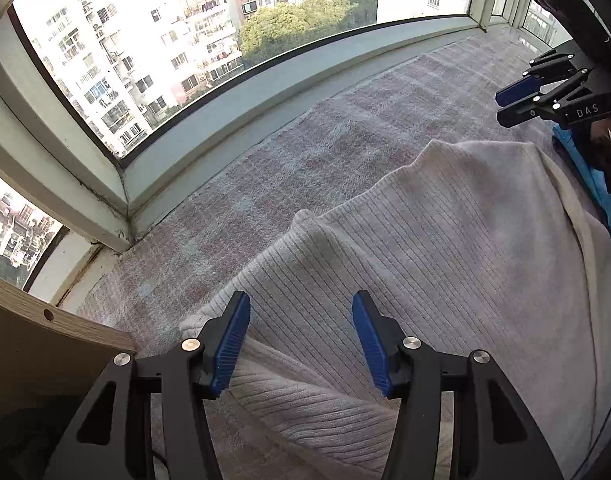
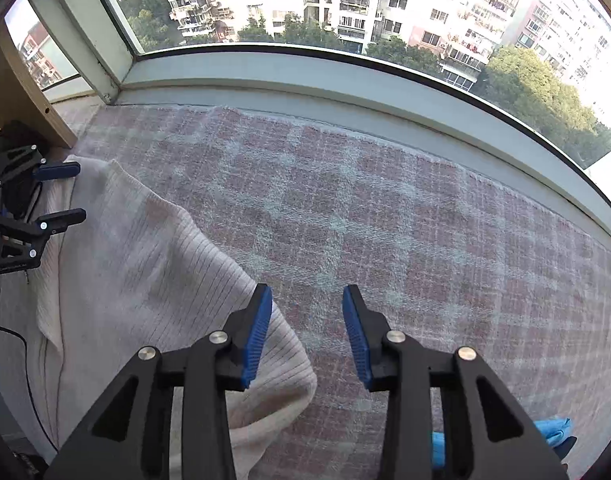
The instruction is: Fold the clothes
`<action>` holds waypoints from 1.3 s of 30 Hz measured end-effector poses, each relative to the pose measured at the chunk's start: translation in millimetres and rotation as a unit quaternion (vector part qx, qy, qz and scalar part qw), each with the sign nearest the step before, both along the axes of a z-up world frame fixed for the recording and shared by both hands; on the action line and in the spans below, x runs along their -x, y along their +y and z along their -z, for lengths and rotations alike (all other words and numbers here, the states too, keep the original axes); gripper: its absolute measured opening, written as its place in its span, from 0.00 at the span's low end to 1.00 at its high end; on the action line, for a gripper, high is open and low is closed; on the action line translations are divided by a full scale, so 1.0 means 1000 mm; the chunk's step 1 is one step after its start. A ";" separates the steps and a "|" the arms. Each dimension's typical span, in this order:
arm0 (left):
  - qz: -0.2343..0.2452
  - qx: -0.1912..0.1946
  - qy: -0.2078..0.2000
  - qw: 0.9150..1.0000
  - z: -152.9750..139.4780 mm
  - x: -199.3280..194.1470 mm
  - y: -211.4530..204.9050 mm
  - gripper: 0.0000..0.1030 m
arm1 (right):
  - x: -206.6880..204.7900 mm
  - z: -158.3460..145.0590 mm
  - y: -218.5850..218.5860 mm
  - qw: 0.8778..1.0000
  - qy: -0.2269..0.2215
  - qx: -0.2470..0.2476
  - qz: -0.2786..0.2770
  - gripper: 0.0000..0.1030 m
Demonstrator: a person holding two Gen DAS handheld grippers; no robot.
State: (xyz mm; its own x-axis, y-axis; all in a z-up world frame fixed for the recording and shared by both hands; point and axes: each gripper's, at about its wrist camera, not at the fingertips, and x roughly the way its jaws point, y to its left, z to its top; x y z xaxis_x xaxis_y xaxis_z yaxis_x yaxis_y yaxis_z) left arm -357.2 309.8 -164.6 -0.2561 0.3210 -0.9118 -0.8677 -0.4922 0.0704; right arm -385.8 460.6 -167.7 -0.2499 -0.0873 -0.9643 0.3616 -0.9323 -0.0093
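Note:
A cream ribbed sweater (image 1: 445,248) lies folded over on a pink checked cloth (image 1: 297,152) spread along the window ledge. My left gripper (image 1: 301,336) hovers open over the sweater's near left part, with nothing between its blue pads. My right gripper (image 2: 307,328) is open too, its left finger above the sweater's right edge (image 2: 153,280) and its right finger over the checked cloth (image 2: 385,220). From the left wrist view the right gripper (image 1: 505,106) shows at far right. From the right wrist view the left gripper (image 2: 71,192) shows at far left.
A grey window sill (image 2: 345,80) and glass run along the far side. A wooden panel (image 1: 45,344) stands at the left end. Blue fabric (image 2: 545,432) lies at the near right, also visible as blue fabric (image 1: 589,176) beside the sweater.

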 end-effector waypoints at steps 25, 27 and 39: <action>0.068 -0.063 0.000 0.996 -0.071 -0.149 -0.010 0.58 | -0.065 0.008 0.044 0.994 -0.102 -0.025 0.006 0.38; 0.076 -0.065 -0.005 0.995 -0.086 -0.192 -0.029 0.58 | -0.090 0.011 0.041 0.993 -0.114 -0.009 -0.015 0.38; -0.004 -0.070 -0.076 0.995 -0.112 -0.432 -0.113 0.59 | -0.132 -0.020 0.069 0.996 -0.049 0.030 0.063 0.44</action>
